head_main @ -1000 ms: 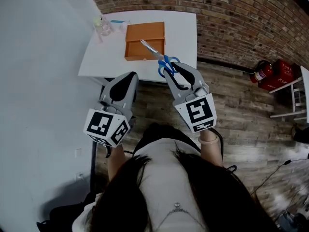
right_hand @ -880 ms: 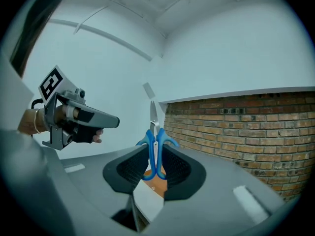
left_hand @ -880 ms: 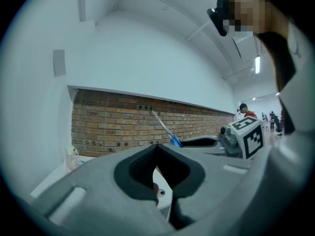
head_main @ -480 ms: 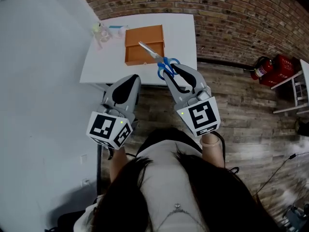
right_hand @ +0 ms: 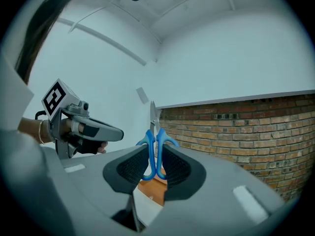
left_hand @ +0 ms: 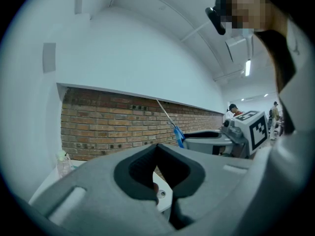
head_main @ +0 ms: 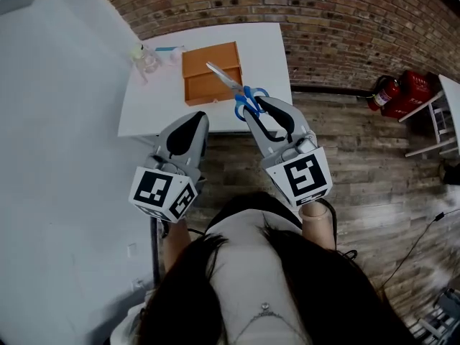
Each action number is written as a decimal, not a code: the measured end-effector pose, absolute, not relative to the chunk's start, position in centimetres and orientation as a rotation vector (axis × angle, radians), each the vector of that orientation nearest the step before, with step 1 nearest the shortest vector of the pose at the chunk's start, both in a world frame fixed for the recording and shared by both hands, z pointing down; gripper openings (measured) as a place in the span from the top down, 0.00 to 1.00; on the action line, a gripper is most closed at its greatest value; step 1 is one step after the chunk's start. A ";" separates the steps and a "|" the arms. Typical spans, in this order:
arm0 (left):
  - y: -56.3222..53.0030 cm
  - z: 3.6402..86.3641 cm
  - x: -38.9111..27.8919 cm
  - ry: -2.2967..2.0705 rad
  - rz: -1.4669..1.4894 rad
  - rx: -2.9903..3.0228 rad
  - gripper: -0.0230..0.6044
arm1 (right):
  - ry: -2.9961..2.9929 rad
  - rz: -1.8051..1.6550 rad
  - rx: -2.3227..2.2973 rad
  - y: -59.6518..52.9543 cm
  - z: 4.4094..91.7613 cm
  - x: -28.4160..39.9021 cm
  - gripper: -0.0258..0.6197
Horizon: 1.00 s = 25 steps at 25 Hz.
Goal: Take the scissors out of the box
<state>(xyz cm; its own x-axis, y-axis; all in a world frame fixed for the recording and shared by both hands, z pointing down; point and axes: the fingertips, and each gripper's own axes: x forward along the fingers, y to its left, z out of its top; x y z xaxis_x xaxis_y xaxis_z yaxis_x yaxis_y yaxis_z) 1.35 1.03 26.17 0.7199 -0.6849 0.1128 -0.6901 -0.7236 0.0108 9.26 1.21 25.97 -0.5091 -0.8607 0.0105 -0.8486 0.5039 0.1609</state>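
As the scissors (head_main: 236, 90) are pinched only by their handles in the right gripper (head_main: 253, 105) above the box (head_main: 208, 90), they could be loosened by swinging and dropped; the left gripper (head_main: 195, 117) is closed on nothing.

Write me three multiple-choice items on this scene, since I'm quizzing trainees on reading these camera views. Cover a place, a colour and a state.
1. Where is the orange box?
A on a chair; B on the white table; C on a shelf.
2. What colour are the handles of the scissors?
A red; B black; C blue.
3. What is the right gripper doing?
A closed on the scissors; B open and empty; C closed on the box.

Answers: B, the head view shows the box sitting on the tabletop. C, blue loops show between the jaws. A, the right gripper view shows the pads pressing both handles.
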 end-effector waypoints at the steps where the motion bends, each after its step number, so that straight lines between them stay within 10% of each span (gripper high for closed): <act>1: 0.9 26.0 1.4 -1.135 0.156 2.870 0.96 | -2.647 -0.199 1.520 1.2 25.8 9.3 0.81; 25: -0.4 26.2 2.5 -0.876 0.145 2.969 0.96 | -2.544 -0.151 1.747 1.6 25.3 10.2 0.81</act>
